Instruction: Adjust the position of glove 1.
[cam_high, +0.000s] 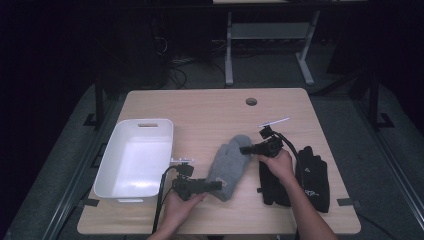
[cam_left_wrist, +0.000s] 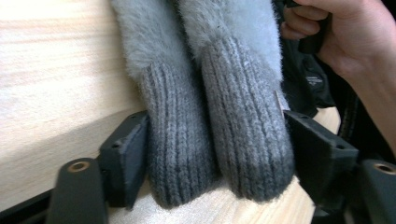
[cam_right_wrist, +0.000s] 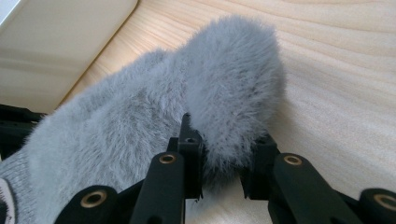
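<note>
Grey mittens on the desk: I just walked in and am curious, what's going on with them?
A person works the grey mittens with a gripper in each hand. The right gripper pinches a fuzzy tip of the mittens. The left gripper brackets both ribbed cuffs, pads at the knit on either side. Black gloves lie under the right forearm, and a white bin sits left, apart from the mittens.

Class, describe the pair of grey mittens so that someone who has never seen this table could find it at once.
Start at the wooden table and its white bin on the left. Just right of the bin, mid-table, lie the grey mittens, with the left gripper at their ribbed cuffs and the right gripper pinching the fluffy tips. Unlike the black gloves further right, they are pale, furry and fingerless.
</note>
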